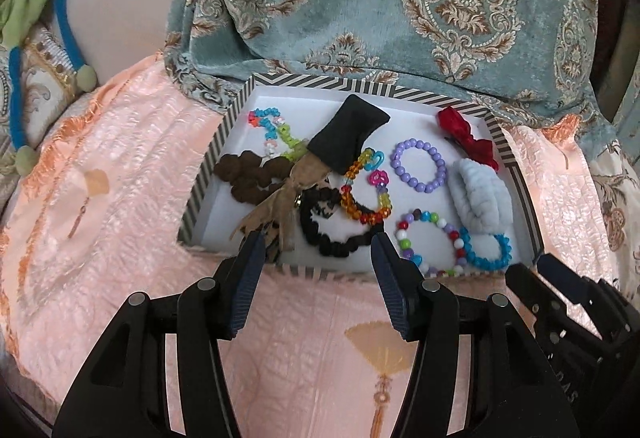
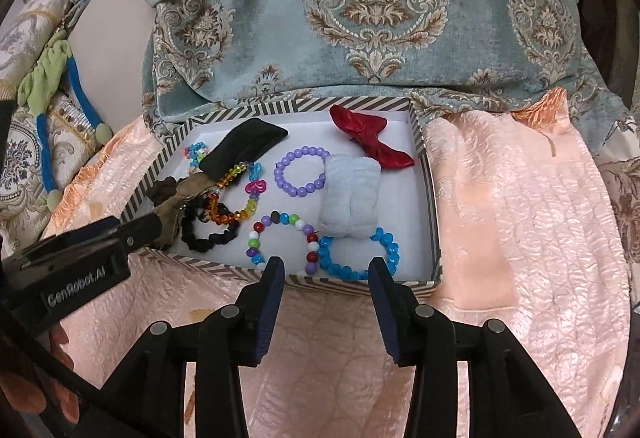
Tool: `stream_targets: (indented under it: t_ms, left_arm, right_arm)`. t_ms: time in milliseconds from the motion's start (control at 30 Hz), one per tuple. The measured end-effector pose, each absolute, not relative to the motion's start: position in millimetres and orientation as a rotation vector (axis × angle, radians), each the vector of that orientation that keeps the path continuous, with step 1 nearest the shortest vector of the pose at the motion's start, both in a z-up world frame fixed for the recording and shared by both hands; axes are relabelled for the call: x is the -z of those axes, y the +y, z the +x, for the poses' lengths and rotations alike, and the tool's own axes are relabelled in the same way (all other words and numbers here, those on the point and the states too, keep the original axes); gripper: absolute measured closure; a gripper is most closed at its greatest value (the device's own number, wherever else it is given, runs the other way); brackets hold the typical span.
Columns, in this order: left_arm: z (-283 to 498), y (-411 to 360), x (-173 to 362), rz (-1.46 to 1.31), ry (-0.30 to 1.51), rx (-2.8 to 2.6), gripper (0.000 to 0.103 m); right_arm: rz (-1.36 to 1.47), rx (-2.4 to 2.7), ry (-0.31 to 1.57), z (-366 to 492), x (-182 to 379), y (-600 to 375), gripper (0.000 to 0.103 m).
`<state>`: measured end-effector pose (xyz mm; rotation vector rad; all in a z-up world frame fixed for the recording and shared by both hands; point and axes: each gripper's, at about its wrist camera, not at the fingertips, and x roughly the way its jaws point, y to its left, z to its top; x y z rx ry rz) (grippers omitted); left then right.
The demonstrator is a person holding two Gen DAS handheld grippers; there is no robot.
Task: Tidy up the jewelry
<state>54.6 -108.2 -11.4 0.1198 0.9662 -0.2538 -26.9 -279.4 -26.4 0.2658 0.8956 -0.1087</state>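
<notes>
Left wrist view: both grippers (image 1: 318, 250) (image 2: 326, 270) gape apart before striped box (image 1: 208, 166) of beaded bracelets (image 1: 418, 166).

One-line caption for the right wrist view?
Open right tongs hover at the striped box of bead bracelets, near the blue one.

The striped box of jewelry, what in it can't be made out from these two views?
- Brown scrunchie: partly under the tan and black bow in the left view; in the right view the box wall and the left gripper hide most of it.
- Blue bracelet: its far side is under the pale blue scrunchie, both views.
</notes>
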Motion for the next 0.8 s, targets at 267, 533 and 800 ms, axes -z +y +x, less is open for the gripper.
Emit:
stream_targets:
  t_ms: [267, 533, 800]
  left_arm:
    - [31, -100, -3, 0.127, 0.93, 0.242, 0.048]
    - [12, -91, -29, 0.109, 0.874, 0.232, 0.048]
    - [-5, -86, -56, 0.111, 0.805, 0.22, 0.048]
  right_arm:
    - [0.275, 0.122, 0.881, -40, 14, -275, 0.06]
    - [0.24, 0.126, 0.834, -52, -12, -263, 0.049]
    - [0.222, 0.125, 0.785, -64, -36, -251, 0.046]
